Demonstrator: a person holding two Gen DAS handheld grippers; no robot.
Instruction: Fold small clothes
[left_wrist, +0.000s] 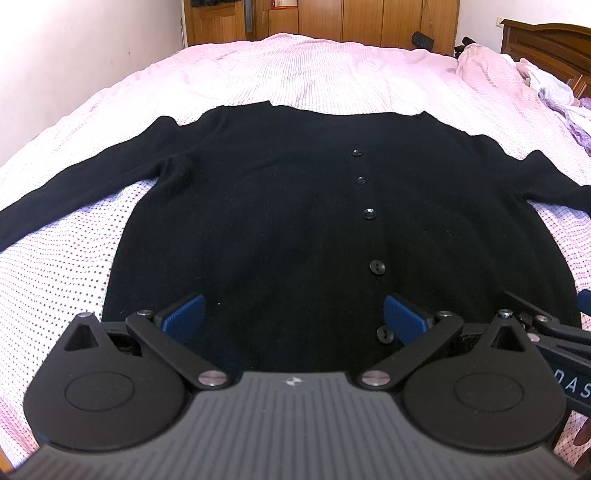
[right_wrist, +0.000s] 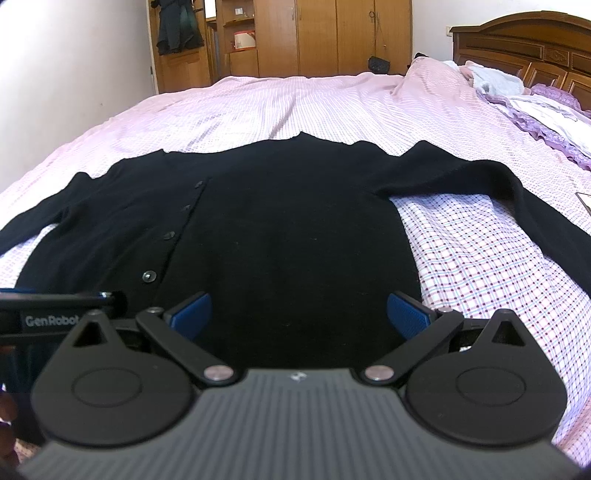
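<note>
A black buttoned cardigan (left_wrist: 280, 206) lies flat on the bed, front up, hem toward me, both sleeves spread out sideways. It also shows in the right wrist view (right_wrist: 295, 229). My left gripper (left_wrist: 293, 314) is open and empty, its blue pads (left_wrist: 184, 314) wide apart over the hem, left of the button row (left_wrist: 376, 266). My right gripper (right_wrist: 299, 314) is open and empty over the hem's right half. Each gripper's body shows at the edge of the other's view.
The bed has a pink checked sheet (left_wrist: 295, 74). A pile of pale and purple bedding (right_wrist: 546, 110) lies by the wooden headboard (right_wrist: 517, 44) at the right. Wooden wardrobes (right_wrist: 317, 37) stand beyond the bed.
</note>
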